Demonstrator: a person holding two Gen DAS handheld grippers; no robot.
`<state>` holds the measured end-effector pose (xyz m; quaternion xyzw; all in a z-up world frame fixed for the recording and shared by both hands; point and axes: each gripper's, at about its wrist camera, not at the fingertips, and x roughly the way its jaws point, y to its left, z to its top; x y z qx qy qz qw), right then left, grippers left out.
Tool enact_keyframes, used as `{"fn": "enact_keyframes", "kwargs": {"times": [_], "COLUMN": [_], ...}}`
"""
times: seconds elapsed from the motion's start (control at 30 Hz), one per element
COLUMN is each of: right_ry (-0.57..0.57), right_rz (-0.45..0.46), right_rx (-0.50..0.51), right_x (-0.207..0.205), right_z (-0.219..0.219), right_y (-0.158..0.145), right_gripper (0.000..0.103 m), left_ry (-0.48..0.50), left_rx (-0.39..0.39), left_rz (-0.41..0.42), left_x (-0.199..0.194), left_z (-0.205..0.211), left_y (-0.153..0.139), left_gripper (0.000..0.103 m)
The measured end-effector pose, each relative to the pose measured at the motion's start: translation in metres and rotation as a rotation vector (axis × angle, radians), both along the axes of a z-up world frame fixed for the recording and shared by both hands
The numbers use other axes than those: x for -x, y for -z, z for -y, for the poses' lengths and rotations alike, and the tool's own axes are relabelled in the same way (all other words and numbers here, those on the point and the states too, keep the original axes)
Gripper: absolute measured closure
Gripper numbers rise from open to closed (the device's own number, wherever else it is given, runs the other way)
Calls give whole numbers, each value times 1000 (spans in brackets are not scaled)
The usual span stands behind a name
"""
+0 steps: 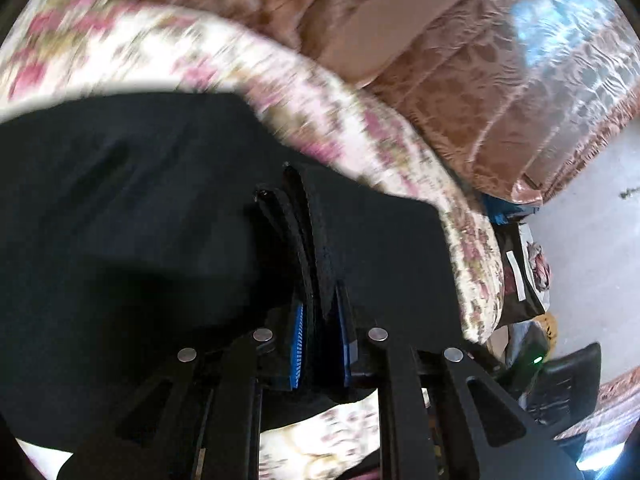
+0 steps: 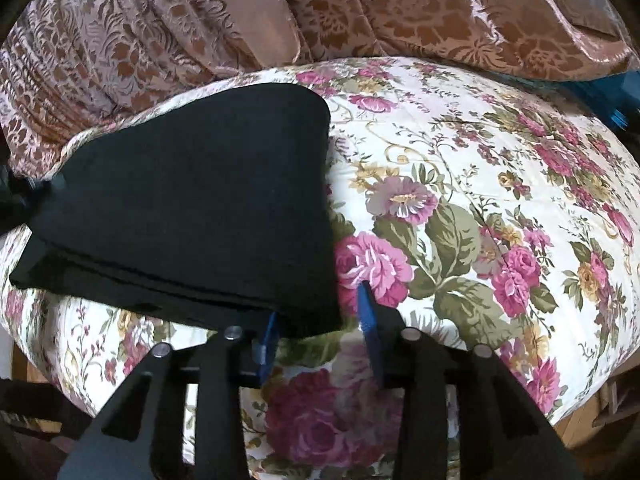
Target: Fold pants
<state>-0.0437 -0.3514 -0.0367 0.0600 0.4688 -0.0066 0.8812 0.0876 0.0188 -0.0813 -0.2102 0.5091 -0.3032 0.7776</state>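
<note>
The black pants (image 2: 192,184) lie folded into a thick stack on the floral bed cover (image 2: 460,200). My right gripper (image 2: 318,304) stands open over the stack's near right corner. The corner's edge sits between the blue pads (image 2: 366,312), with a gap on the right side. In the left wrist view the pants (image 1: 140,200) fill the left half of the picture. There my left gripper (image 1: 296,208) is shut on a bunched fold of the black cloth, which is squeezed between its blue pads (image 1: 298,352).
Brown patterned drapery (image 2: 360,8) hangs behind the bed. The bed cover (image 1: 280,72) curves away past the pants. To the right of the bed are pale floor (image 1: 580,240) and some bags (image 1: 524,272) at its edge.
</note>
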Motion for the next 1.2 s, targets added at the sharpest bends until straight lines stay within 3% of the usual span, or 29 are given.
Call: {"fn": "enact_keyframes", "kwargs": {"times": [0.1,0.2,0.3,0.4,0.57,0.7,0.83,1.03,1.1,1.2], "right_ry": [-45,-88,-76,-78,-103,-76,-79,-86,-79,-118], "right_rz": [-58,-58,10,82,96,2,-36,-2,41,137], "right_rx": [-50,-123,-153,-254,-235,-133,-101,-21,-18,-40], "right_x": [2,7,-1,-34,-95,-137,-144,-139,-135,-126], "right_z": [15,30,38,34,4,-14,-22,-29,-31,-46], "right_y": [-5,-25,-52,-69,-64,-37,-13,-6,-18,-42], "right_gripper": [26,21,21,35,52,53,51,48,42,41], "left_ry": [-14,-18,-6,1,16,24,23,1,-10,-32], "left_rx": [0,-7,-42,-68,-97,-126,-149,-186,-181,-195], "left_rz": [16,62,140,199,247,244,213,209,213,227], "left_x": [7,11,15,21,30,32,31,28,29,33], "left_z": [-4,-1,6,10,9,10,12,17,16,11], "left_y": [15,11,2,-5,-10,-3,11,13,9,3], "left_gripper": [90,90,90,90,90,90,90,89,85,77]}}
